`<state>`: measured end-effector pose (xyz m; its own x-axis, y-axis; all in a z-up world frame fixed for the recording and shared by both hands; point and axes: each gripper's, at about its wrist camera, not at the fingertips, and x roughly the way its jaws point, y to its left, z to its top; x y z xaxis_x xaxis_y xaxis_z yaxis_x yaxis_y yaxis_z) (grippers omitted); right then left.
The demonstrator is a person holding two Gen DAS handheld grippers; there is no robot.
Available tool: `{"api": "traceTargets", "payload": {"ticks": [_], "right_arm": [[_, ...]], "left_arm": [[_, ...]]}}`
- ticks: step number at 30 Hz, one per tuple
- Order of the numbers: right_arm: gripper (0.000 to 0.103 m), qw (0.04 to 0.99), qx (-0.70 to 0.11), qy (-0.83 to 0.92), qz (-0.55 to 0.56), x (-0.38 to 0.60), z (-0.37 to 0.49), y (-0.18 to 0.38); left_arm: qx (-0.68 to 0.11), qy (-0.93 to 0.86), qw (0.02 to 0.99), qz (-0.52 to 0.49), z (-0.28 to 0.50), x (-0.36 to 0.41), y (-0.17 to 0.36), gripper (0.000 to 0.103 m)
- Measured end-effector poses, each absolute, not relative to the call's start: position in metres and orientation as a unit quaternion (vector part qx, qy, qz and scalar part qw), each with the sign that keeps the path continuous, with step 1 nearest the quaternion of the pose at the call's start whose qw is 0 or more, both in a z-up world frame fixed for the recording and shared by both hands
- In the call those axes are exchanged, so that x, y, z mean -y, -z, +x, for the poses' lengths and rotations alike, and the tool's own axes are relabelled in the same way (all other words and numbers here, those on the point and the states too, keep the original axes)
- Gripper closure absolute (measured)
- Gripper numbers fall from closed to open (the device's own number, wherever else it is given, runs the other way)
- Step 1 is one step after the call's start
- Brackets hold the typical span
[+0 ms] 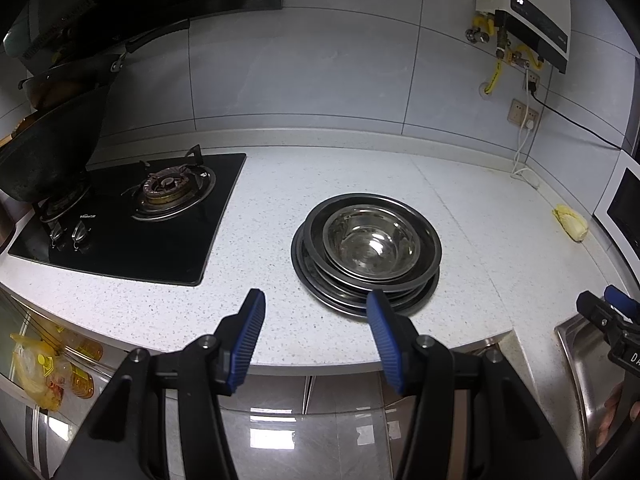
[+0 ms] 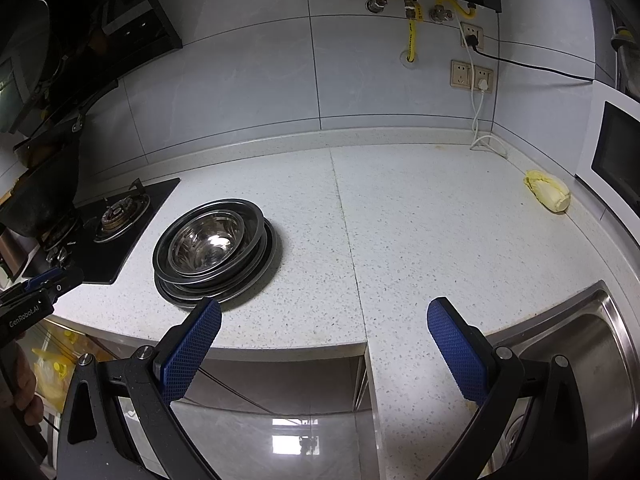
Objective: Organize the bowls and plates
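Observation:
A stack of steel plates with a steel bowl nested on top stands on the speckled white counter. The stack also shows in the right wrist view, with the bowl on top. My left gripper is open and empty, just in front of the stack near the counter's front edge. My right gripper is open and empty, to the right of the stack, above the counter's front edge. Each gripper shows at the edge of the other's view.
A black gas hob with a dark wok lies left of the stack. A steel sink is at the right. A yellow cabbage lies near a white appliance. Cables hang from wall sockets.

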<state>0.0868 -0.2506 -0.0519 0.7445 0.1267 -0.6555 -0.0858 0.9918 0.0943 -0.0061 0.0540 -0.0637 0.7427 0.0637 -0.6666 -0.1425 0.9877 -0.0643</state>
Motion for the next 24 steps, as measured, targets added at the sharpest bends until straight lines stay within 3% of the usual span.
{"api": "traceTargets", "payload": {"ticks": [24], "right_arm": [[0.002, 0.936, -0.348, -0.046, 0.031, 0.2548, 0.0802, 0.0479]], "left_arm": [[-0.354, -0.038, 0.933, -0.048, -0.0052, -0.0473, 0.0607, 0.052]]}}
